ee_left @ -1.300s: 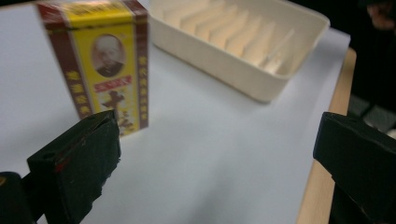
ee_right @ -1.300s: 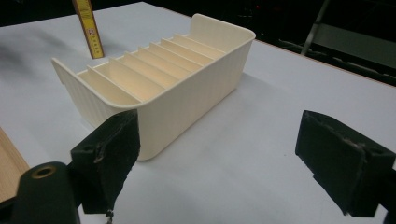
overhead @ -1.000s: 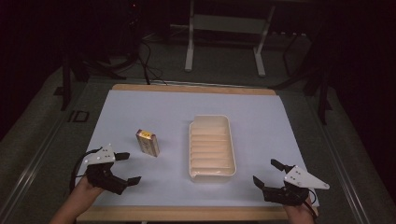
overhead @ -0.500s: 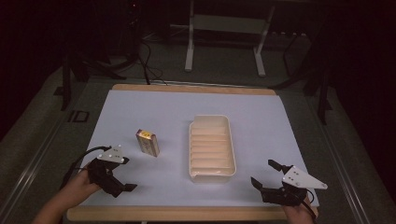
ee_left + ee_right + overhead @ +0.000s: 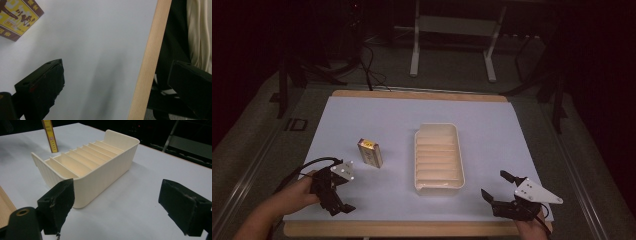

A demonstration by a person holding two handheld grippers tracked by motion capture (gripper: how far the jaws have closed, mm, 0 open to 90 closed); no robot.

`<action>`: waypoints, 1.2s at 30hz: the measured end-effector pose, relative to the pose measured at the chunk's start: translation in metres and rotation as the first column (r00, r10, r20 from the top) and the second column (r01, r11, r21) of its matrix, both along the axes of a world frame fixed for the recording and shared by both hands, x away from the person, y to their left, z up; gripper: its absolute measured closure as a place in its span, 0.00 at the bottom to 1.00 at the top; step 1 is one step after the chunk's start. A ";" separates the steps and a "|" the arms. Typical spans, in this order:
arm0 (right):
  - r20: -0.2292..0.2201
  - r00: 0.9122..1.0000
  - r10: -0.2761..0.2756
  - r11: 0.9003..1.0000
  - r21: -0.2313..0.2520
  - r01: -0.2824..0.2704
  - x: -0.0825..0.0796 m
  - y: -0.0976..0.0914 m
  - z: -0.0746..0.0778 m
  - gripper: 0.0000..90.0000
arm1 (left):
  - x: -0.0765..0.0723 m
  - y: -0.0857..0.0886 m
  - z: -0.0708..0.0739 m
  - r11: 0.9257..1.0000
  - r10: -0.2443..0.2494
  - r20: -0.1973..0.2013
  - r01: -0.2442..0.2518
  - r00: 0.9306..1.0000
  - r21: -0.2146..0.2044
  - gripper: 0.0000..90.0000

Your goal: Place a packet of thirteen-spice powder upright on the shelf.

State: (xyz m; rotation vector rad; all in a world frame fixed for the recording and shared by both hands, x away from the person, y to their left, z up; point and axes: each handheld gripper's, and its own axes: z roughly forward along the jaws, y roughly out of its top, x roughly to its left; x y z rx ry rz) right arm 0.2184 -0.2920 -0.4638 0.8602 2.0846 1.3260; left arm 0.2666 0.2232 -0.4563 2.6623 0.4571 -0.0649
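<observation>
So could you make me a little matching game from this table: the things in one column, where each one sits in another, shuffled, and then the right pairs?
Things:
1. small box
2. cream tray
3. left gripper
4. right gripper

Places:
A. near right corner of the white mat
B. middle of the mat, ribbed inside
C. near left corner of the mat
D. just left of the tray, yellow label

Pairs: 1-D, 2-B, 3-C, 4-A
</observation>
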 end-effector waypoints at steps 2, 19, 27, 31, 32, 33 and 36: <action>-0.001 1.000 -0.001 1.000 -0.001 0.001 0.000 0.000 0.000 0.15 | 0.001 0.000 0.000 1.000 -0.005 -0.003 0.005 1.000 0.004 0.01; -0.012 1.000 -0.002 1.000 -0.010 0.002 0.001 0.000 -0.001 0.15 | 0.010 -0.027 0.007 0.966 -0.016 -0.143 0.052 0.990 0.252 0.01; -0.010 1.000 -0.003 1.000 -0.012 0.003 0.001 0.000 -0.001 0.15 | 0.008 -0.043 0.011 0.944 -0.041 -0.158 0.090 0.987 0.318 0.01; -0.009 1.000 -0.007 1.000 -0.018 0.007 0.001 0.000 -0.001 0.15 | 0.011 -0.046 0.015 0.946 -0.057 -0.158 0.104 0.986 0.307 0.01; -0.008 1.000 -0.008 1.000 -0.019 0.008 0.001 0.000 0.000 0.15 | 0.012 -0.046 0.017 0.948 -0.058 -0.153 0.102 0.987 0.301 0.01; -0.008 1.000 -0.008 1.000 -0.019 0.008 0.001 0.000 0.000 0.15 | 0.012 -0.047 0.019 0.950 -0.066 -0.153 0.109 0.986 0.294 0.01; -0.013 1.000 -0.008 1.000 -0.019 0.007 0.001 0.000 0.000 0.15 | 0.012 -0.049 0.025 0.951 -0.091 -0.136 0.127 0.986 0.283 0.01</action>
